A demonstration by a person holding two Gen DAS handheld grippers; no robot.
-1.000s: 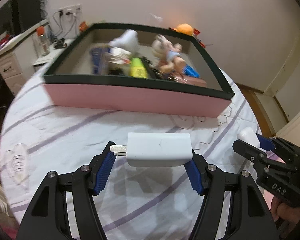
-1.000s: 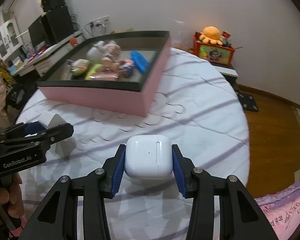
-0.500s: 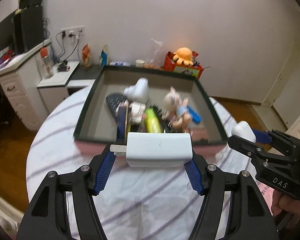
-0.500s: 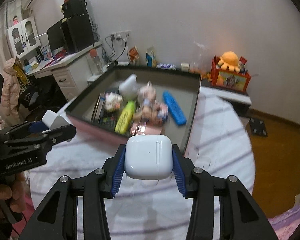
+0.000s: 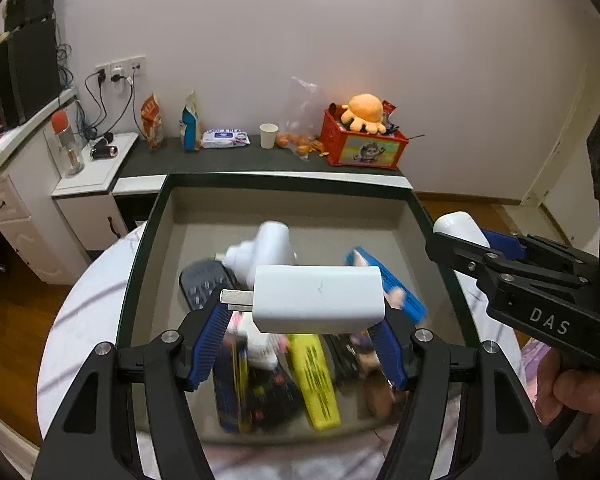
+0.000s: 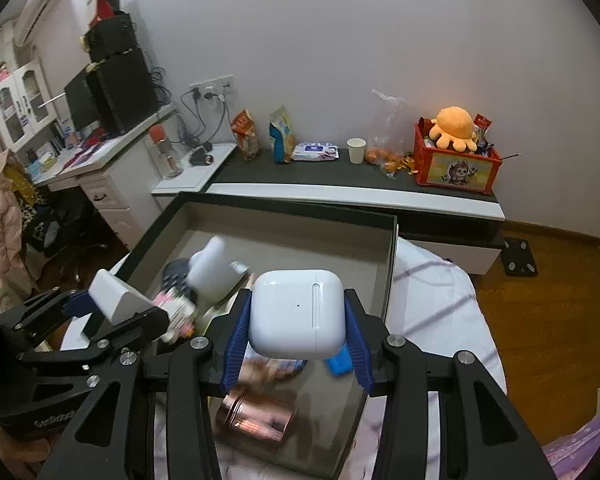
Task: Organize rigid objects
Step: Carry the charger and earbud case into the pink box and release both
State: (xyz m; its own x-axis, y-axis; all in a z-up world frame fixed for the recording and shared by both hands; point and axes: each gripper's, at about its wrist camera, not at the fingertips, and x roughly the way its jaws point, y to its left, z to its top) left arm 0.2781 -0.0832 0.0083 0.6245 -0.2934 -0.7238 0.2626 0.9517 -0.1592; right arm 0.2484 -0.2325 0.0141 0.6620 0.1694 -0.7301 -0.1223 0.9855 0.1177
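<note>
We see the box (image 5: 148, 240) on the bed (image 5: 80, 320), holding a charger-like bottle (image 5: 266, 248), remote (image 5: 204, 284) and clutter; behind it, a shelf (image 5: 228, 160).

White capitals "DAS" stand on the black body of the right gripper (image 5: 476, 248), seen from the left wrist view. A white wipes pack (image 5: 225, 137) on the dark shelf (image 5: 220, 162) bears blue lettering too small to read. Print on the yellow bar (image 5: 315, 380) in the box (image 5: 148, 240) is blurred and illegible.
</note>
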